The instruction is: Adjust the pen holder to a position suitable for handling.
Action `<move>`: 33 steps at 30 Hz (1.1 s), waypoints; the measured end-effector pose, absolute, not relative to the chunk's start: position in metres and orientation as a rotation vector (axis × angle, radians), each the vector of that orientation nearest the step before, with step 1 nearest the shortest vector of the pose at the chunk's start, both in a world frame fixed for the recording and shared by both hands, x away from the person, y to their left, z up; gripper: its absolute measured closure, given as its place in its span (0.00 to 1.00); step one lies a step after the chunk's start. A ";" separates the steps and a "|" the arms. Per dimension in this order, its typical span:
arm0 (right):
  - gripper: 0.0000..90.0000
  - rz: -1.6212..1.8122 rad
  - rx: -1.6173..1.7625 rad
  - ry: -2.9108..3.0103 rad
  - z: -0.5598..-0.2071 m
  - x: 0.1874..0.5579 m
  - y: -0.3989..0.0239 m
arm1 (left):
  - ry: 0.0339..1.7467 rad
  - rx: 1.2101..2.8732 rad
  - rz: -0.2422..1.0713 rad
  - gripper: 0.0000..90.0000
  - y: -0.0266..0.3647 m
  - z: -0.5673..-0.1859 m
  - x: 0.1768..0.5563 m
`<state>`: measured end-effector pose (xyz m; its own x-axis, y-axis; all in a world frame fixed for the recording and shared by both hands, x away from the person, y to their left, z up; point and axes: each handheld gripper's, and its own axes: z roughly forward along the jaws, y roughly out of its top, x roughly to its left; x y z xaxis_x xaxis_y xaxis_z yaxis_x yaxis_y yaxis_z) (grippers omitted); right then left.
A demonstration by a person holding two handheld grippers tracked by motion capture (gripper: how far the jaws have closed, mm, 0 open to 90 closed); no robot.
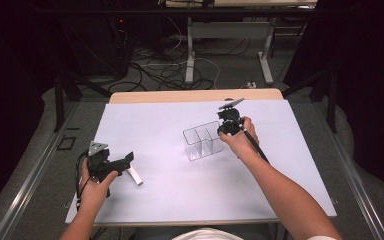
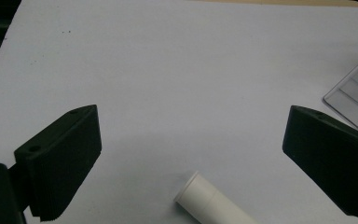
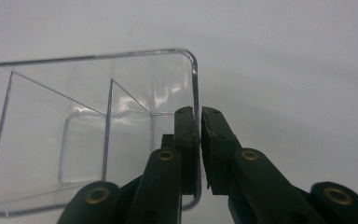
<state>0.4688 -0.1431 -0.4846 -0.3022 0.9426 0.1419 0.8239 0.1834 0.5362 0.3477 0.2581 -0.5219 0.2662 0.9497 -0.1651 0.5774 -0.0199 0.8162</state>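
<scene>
clear bin (image 1: 203,140) | white tube (image 2: 213,201) | white table (image 1: 180,190) | black grippers

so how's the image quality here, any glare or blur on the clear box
High view: the clear box is faint against the white table, dark surroundings. Right gripper view: sharp, glare streaks on the box walls near the right gripper. Left gripper view: soft, the white tube slightly blurred.

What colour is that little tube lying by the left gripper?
White; the tube shows best in the left gripper view.
</scene>
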 end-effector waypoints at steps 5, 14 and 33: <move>0.88 0.833 1.711 2.242 -0.484 0.468 -0.148 | 1.415 1.705 0.562 0.05 0.258 -0.522 0.348; 0.76 0.945 1.604 2.255 -0.473 0.459 -0.162 | 1.411 1.705 0.565 0.05 0.257 -0.520 0.347; 1.00 1.084 1.438 2.185 -0.489 0.450 -0.192 | 1.322 1.742 0.561 0.05 0.231 -0.510 0.343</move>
